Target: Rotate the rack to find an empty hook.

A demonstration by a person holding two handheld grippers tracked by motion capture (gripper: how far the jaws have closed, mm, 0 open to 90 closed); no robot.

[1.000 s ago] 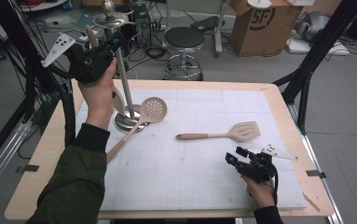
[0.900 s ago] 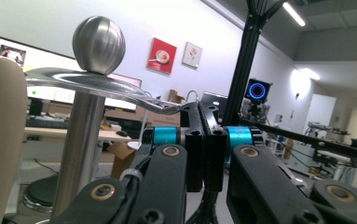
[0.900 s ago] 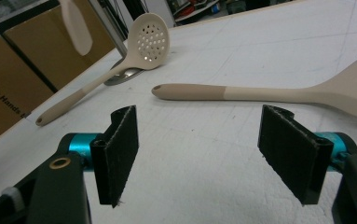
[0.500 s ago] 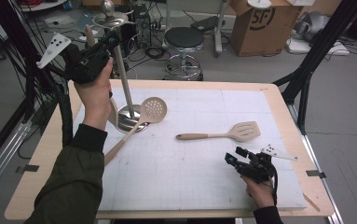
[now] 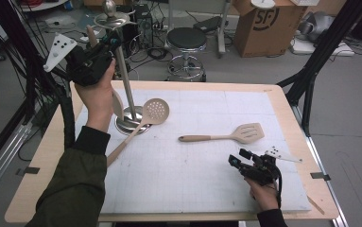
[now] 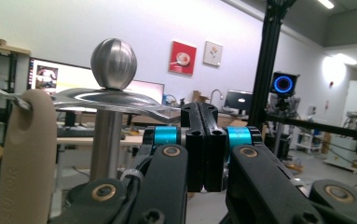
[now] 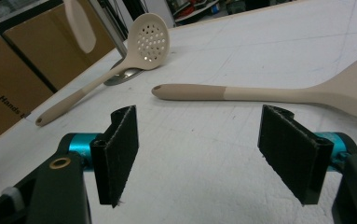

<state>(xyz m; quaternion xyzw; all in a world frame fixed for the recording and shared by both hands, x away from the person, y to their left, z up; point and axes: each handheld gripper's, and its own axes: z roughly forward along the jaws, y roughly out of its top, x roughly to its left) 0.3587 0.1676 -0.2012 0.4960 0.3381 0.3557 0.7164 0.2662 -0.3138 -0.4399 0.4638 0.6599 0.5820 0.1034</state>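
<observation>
A white gridded mat (image 5: 207, 184) covers the wooden table (image 5: 41, 161), with lab clutter on the floor beyond. Take the steel utensil stand (image 5: 125, 80) at the mat's far left as your landmark. Your left gripper (image 5: 104, 47) is up beside the stand's top disc, jaws pressed flat together with nothing between them. Just beside it a beige utensil (image 6: 24, 154) hangs by its handle hole from one of the disc's hooks (image 6: 8, 96). Watch that hook: the handle sits near the tip, so a nudge from your gripper as it backs off could, I judge, slip it free or rock the stand.

The perforated skimmer (image 5: 143, 124) leans against the stand's base, its bowl resting there; a jolt could send it sliding. The slotted spatula (image 5: 223, 136) lies to the right of the stand, mid-mat. Your right gripper (image 7: 209, 154) rests near the mat's front edge, jaws spread wide and empty, aimed at the spatula's handle; approach too shallow and you may push it away.
</observation>
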